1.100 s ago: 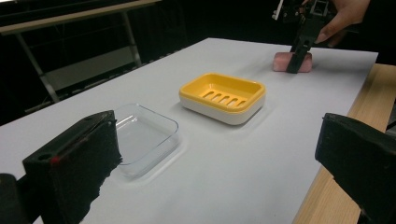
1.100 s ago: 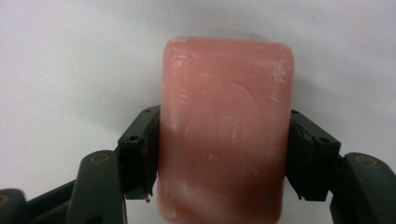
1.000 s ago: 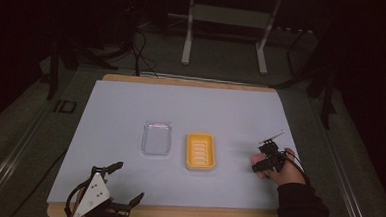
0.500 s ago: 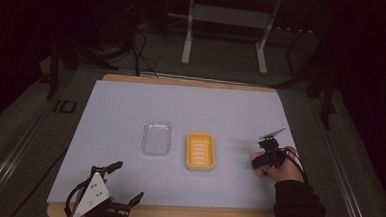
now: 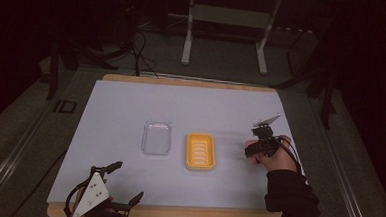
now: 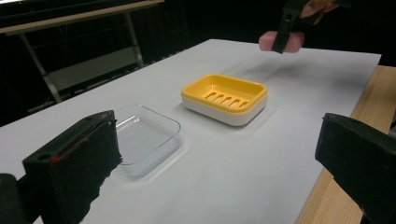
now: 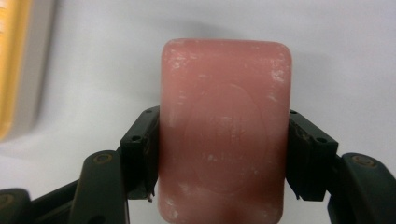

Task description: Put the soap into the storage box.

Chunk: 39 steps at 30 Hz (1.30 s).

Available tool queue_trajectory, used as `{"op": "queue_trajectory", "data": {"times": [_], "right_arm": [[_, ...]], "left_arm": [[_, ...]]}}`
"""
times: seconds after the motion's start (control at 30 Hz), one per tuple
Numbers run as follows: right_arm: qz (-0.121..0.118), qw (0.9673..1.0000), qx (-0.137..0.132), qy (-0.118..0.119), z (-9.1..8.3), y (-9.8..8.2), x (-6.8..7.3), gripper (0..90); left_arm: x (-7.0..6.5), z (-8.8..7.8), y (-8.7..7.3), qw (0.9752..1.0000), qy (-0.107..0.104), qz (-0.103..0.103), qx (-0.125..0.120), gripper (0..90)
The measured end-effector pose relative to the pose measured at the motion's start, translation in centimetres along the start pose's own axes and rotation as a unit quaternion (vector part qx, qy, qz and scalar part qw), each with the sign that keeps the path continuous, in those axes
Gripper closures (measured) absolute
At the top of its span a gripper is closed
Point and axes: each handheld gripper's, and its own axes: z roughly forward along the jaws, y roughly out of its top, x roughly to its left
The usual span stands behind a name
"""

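The right gripper [image 7: 219, 154] clamps a pink soap bar [image 7: 224, 130] and holds it above the table, at three o'clock from the yellow soap dish [image 5: 200, 151]. This looks like the carry step; next, swing toward nine o'clock and lower it in. The left gripper [image 5: 122, 185] rests wide apart, holding nothing.

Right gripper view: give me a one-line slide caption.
Right claw shut on a pink soap bar, held above the white table, yellow soap dish at the left edge.
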Motion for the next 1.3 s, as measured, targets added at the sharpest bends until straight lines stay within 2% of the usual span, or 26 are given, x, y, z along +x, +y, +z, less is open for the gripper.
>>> {"op": "queue_trajectory", "data": {"times": [0.13,0.23,0.33,0.53,0.67,0.97,1.07,1.3], "right_arm": [[0.005,0.9999,-0.01,0.002,-0.9,0.5,0.7,37.3],[0.002,0.9998,-0.017,-0.01,-1.1,0.9,1.5,37.3],[0.0,0.9997,-0.02,-0.011,-1.2,1.3,2.4,37.3],[0.004,0.9997,-0.025,-0.004,-1.4,1.8,3.8,37.3],[-0.004,0.9992,-0.036,-0.018,-1.4,2.1,5.2,37.4],[-0.008,0.9994,-0.031,0.013,-1.5,2.8,8.0,37.4],[-0.019,0.9993,-0.028,0.015,-1.4,2.9,9.1,37.4],[-0.024,0.9986,-0.038,0.028,-1.4,3.2,11.8,37.3]], "left_arm": [[0.0,0.0,0.0,1.0,0.001,0.0,0.0,0.3],[0.0,0.0,0.0,1.0,0.001,0.0,0.0,0.3],[0.0,0.0,0.0,1.0,0.001,0.0,0.0,0.3],[0.0,0.0,0.0,1.0,0.002,0.002,0.001,0.3],[-0.1,0.0,0.0,1.0,0.002,0.006,0.003,0.3],[-0.1,-0.1,0.0,1.0,0.004,0.006,0.002,0.3],[-0.2,-0.1,0.0,1.0,0.003,0.005,0.002,0.3],[-0.2,-0.2,0.0,1.0,0.003,0.003,-0.002,0.3]]}}
